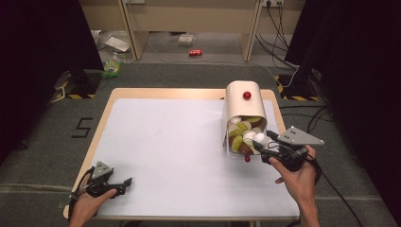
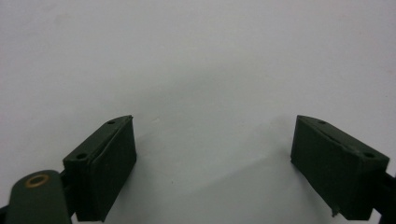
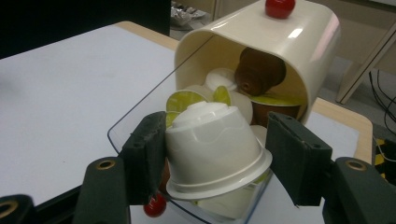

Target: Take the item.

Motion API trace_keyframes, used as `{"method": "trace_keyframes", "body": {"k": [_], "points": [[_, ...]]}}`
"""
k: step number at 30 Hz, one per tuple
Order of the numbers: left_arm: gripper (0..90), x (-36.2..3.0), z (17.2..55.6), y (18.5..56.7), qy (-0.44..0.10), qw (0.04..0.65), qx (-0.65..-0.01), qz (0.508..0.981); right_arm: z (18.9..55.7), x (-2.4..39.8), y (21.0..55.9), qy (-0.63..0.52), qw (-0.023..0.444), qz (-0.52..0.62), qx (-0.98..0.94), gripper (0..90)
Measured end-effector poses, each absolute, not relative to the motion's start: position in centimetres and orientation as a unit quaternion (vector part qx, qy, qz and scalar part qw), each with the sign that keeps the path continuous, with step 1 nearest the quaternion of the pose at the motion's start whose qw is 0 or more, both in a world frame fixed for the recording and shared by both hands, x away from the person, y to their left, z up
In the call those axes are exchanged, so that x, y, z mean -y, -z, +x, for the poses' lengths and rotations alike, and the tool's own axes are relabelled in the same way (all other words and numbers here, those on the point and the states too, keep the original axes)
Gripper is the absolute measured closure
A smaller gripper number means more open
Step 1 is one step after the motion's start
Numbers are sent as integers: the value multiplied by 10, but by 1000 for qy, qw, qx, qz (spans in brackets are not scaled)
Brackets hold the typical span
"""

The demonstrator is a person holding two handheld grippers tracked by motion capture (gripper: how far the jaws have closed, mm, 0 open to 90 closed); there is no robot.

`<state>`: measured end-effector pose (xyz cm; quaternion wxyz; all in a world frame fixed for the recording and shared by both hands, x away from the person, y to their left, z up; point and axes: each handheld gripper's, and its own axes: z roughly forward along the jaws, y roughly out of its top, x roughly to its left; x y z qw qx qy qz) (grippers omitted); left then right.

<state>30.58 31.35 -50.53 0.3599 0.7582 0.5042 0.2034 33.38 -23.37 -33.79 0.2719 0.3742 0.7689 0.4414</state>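
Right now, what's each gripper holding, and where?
Right gripper clamps a white capsule by its sides, at the container's mouth. Left gripper holds nothing.

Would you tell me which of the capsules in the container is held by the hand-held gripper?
The white capsule at the container's mouth, clamped between the right hand-held gripper's jaws; the brown and other capsules lie loose deeper inside.

Floor marking: I read a dark figure "5" on the grey floor left of the table.
Red can: lies on the floor beyond the table; I think it bears print, but too small to read.
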Motion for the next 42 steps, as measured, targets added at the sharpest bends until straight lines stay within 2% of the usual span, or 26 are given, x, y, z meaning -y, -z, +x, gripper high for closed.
{"method": "trace_keyframes", "body": {"k": [18,42], "points": [[135,-313,306,505,-205,359,-503,759,319,280,342,-434,289,417,-744,401],[135,-313,306,505,-205,359,-504,759,324,299,374,-403,284,453,-743,401]]}}
